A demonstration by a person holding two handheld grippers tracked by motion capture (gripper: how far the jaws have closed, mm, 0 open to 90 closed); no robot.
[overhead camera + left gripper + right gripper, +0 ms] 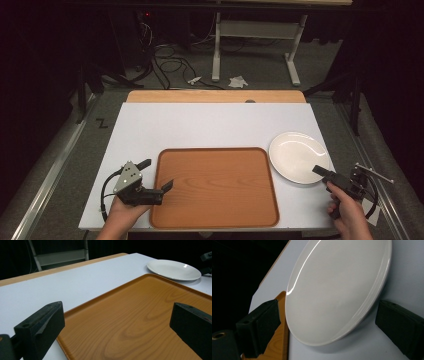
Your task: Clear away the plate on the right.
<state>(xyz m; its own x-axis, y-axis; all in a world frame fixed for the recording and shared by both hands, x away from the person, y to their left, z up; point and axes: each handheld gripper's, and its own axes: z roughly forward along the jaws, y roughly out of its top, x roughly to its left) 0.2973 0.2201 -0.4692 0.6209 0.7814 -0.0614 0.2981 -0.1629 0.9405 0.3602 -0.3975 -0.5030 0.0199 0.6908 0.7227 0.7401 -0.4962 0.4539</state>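
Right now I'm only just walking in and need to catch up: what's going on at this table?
A person holds a gripper in each hand. The right gripper, jaws open, is at the near rim of the white plate, which lies on the table beside the wooden tray. The left gripper waits open at the tray's left edge. Nothing is gripped yet.

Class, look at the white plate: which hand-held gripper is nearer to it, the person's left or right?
Right. The right hand-held gripper is at the near rim of the white plate, jaws open; the left hand-held gripper sits at the far side of the tray.
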